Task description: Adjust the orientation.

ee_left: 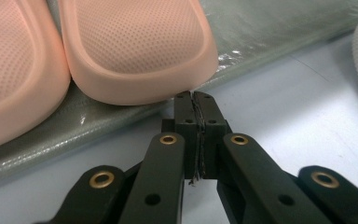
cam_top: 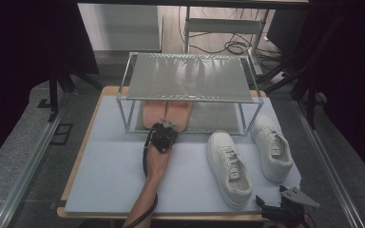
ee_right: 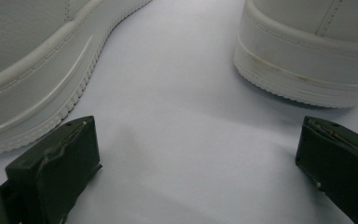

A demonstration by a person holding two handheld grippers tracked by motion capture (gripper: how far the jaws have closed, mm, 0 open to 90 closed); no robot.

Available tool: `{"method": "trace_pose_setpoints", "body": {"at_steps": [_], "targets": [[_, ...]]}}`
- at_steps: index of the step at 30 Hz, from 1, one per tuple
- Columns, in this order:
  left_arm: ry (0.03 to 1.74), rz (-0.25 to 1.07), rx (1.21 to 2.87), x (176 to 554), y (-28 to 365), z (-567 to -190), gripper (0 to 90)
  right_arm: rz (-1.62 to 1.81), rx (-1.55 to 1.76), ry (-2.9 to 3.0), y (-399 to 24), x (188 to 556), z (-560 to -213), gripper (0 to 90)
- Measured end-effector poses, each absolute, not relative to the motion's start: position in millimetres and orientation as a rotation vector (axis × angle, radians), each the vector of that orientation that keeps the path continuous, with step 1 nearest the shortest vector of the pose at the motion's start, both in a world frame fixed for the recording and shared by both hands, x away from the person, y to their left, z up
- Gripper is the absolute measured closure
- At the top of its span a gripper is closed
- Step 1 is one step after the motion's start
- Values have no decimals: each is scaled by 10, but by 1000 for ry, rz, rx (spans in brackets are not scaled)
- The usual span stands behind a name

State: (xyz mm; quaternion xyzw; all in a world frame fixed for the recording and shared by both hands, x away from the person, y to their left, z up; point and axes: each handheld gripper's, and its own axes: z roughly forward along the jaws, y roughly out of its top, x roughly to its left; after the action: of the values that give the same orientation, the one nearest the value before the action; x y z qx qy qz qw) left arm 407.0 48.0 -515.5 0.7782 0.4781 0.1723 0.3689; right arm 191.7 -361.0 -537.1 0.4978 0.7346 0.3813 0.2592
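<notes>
A pair of pink slippers lies on the lower shelf of a metal shoe rack. In the left gripper view their rounded heels fill the top. My left gripper sits just in front of them, shut with nothing between its pads, which almost touch the nearer slipper's edge. Two white sneakers stand on the mat to the right of the rack. My right gripper rests at the table's front right edge, open, its jaws wide apart in the right gripper view with both sneakers ahead.
The rack's top shelf is bare and shiny. A pale blue mat covers the table. Black cloth and stands flank both sides, and cables lie on the floor behind.
</notes>
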Motion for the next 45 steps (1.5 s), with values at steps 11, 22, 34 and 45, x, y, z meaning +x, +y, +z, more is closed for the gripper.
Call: {"method": "trace_pose_setpoints", "body": {"at_steps": [11,22,34,45], "targets": [[1251,429,2002,4148,431,-5218,880,1034,1350,1991,-3610,1916,-5370,0],[1197,441,1989,4022,419,-5052,847,1034,1348,1991,-3610,1916,-5371,0],[1127,434,2014,3749,527,-4921,613,1032,1349,1991,-3609,1917,-5371,0],[1089,402,2034,3397,762,-4846,422,1031,1351,1990,-3607,1917,-5370,0]]}}
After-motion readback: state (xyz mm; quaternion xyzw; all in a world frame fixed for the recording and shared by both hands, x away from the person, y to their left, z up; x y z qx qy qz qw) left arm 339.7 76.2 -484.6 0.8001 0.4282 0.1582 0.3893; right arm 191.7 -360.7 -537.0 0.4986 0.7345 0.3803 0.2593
